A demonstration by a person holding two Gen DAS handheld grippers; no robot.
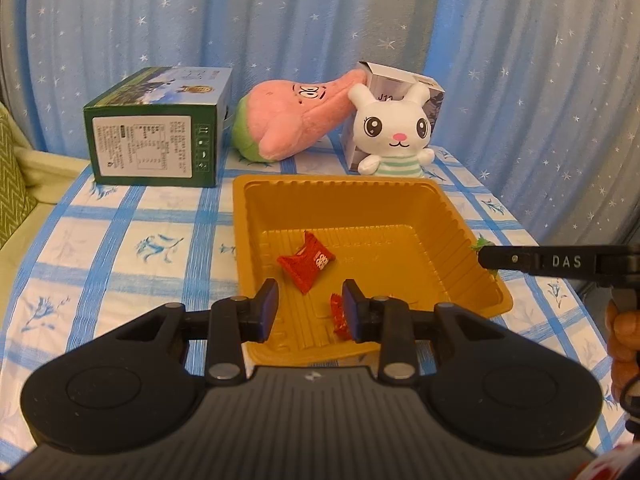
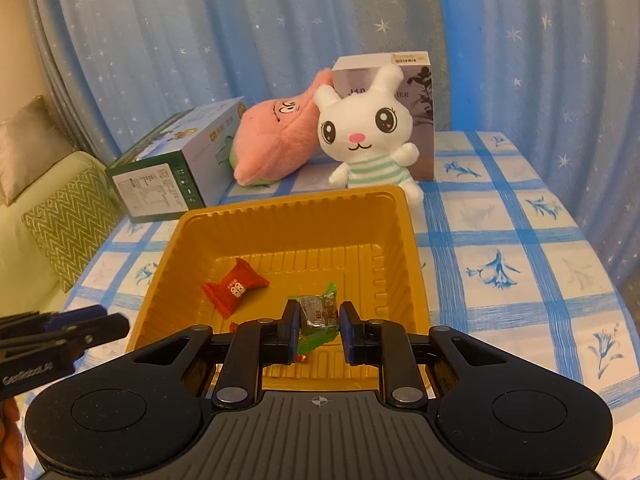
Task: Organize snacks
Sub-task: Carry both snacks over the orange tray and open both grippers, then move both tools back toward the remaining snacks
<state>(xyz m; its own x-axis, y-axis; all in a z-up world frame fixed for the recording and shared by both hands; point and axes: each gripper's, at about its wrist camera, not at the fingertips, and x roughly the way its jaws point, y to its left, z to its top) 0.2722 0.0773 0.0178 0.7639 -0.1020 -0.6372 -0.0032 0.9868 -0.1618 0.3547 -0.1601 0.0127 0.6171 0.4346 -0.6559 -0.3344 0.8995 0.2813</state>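
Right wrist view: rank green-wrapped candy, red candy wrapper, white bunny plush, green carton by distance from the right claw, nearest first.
1. Green-wrapped candy: between the right claw fingers, over the gold plastic tray.
2. Red candy wrapper: on the tray floor, ahead and left.
3. White bunny plush: just behind the tray's far rim.
4. Green carton: back left; too close to the bunny to rank firmly.

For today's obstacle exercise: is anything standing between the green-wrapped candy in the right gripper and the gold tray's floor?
Nothing visible. The right gripper holds the green-wrapped candy inside the gold tray, and the floor beneath looks bare. The large red candy lies off to its left.
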